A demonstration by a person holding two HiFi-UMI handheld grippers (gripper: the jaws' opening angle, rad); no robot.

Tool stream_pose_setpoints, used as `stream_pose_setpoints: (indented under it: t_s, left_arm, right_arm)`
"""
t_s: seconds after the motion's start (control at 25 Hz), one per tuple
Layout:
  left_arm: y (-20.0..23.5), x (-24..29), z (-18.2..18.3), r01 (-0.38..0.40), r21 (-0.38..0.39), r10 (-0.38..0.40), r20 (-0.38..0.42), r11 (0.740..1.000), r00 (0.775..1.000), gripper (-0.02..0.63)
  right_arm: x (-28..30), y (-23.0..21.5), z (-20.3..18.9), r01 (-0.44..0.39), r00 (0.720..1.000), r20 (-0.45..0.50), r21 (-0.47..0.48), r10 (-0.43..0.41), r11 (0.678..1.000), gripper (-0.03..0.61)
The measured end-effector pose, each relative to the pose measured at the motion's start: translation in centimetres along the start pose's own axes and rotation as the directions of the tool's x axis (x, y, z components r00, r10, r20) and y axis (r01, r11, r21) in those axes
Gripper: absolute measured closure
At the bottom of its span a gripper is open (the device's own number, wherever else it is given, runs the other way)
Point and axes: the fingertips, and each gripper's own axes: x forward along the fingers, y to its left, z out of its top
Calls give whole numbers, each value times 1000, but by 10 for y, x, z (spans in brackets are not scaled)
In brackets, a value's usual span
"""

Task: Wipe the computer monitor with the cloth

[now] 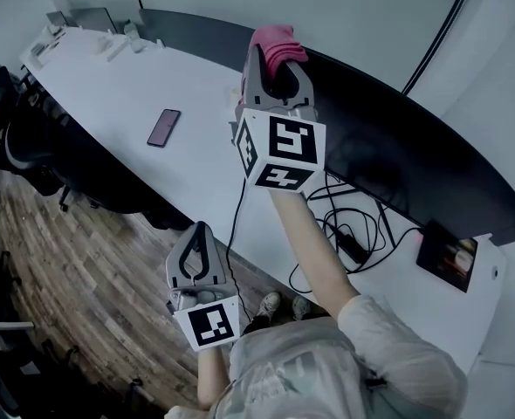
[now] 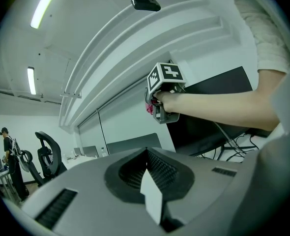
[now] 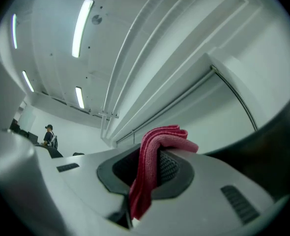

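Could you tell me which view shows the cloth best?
The right gripper view: the cloth sits large at centre, clamped in the right gripper. The head view shows it bunched at the monitor top edge; the left gripper view, only a pink speck.

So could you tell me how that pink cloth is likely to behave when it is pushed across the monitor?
Probably floppy: the cloth droops folded over the right gripper shut on it. Likely light, since a pinch on one thin fold holds it up. It may bunch or slip on the smooth monitor.
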Motion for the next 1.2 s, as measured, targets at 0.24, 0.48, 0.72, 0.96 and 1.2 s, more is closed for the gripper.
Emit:
stream_pose_setpoints:
  t_s: [0.24,0.48,0.72,0.96,1.2]
  left_arm:
    - [-10,-6,4,14,-31,-14,19,999,1000,609]
    - [-33,-1,21,69,-25,-67,73,997,995,609]
    - [-41,-3,23,85,-46,-81,85,995,993,609]
    - [-39,-7,18,80,-59,-76,76,995,994,609]
    - [-43,-6,17,86,-29,-84,68,996,994,609]
  right_arm:
    - [-10,-11,52,3,999,40,-340,11,940,522]
    - [-9,-22,68,-80,997,-66,-692,48,718,522]
    - [0,-24,39,-228,971,-240,-911,8,342,522]
    - [-1,-30,3,-408,904,-425,-887,-39,215,522]
    - [-6,-37,-13,-480,865,-495,-864,-80,155,522]
